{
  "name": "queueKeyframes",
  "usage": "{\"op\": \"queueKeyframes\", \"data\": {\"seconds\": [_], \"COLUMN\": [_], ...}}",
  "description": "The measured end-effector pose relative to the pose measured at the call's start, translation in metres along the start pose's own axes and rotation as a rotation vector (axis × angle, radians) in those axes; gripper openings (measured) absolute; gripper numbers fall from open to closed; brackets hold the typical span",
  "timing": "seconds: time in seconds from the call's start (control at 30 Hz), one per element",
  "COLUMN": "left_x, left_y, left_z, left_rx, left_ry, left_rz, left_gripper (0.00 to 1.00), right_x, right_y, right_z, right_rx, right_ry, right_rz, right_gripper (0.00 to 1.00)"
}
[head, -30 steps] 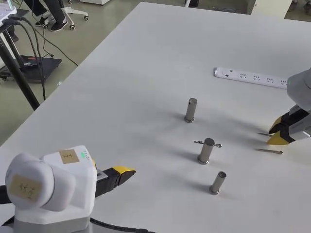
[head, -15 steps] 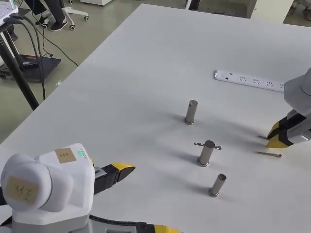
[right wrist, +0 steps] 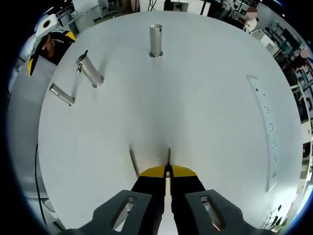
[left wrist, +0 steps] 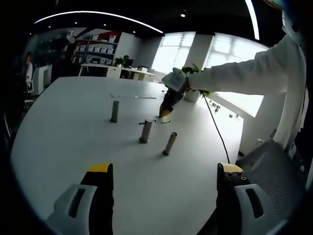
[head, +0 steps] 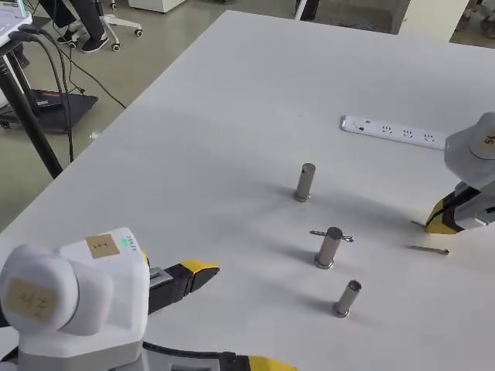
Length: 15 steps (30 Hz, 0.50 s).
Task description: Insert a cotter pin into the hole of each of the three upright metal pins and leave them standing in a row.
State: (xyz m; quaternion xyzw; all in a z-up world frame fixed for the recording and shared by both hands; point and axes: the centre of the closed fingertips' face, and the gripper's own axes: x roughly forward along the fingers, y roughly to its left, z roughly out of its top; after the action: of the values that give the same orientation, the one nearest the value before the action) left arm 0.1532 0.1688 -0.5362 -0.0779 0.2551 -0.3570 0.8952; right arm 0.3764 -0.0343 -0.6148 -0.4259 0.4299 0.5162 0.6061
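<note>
Right gripper [right wrist: 167, 172] is pinched shut on a cotter pin [right wrist: 168, 157] low on the tabletop [head: 232, 116]. Lift it level, then line it up with the hole in the bare metal pin [right wrist: 156, 40] at 12 o'clock. Left gripper [left wrist: 165, 169] gapes wide.

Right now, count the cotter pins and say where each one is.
3. One cotter pin crosses the middle metal pin; a loose cotter pin lies on the table; a third cotter pin is pinched in the right gripper. None looks hidden.

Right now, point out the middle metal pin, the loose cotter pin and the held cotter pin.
middle metal pin [head: 329, 249]: head view, mid-shaft.
loose cotter pin [head: 429, 250]: head view, mid-length.
held cotter pin [right wrist: 168, 157]: right gripper view, exposed stem.
</note>
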Motion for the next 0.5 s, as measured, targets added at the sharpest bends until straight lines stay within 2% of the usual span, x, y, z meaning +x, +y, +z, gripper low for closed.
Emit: {"op": "queueKeyframes", "data": {"seconds": [0.2, 0.27, 0.33, 0.5], "left_x": [0.0008, 0.0007, 0.0003, -0.0011], "left_y": [0.0006, 0.0005, 0.0009, 0.0014], "left_z": [-0.0008, -0.0011, -0.0013, 0.0009], "left_rx": [0.007, 0.008, 0.010, 0.007], "left_ry": [0.007, 0.009, 0.012, 0.004], "left_rz": [0.001, 0.001, 0.004, 0.011], "left_gripper": [0.87, 0.87, 0.87, 0.87], "right_x": [-0.0001, -0.0002, -0.0006, -0.0006], "right_y": [-0.0022, -0.0030, -0.0039, -0.0049], "right_z": [-0.0014, -0.0016, -0.0022, -0.0044], "right_rx": [-0.005, 0.014, 0.040, 0.047], "right_ry": [-0.005, -0.010, -0.025, -0.061], "right_rz": [-0.015, -0.020, -0.023, -0.041], "right_gripper": [0.00, 0.00, 0.00, 0.00]}}
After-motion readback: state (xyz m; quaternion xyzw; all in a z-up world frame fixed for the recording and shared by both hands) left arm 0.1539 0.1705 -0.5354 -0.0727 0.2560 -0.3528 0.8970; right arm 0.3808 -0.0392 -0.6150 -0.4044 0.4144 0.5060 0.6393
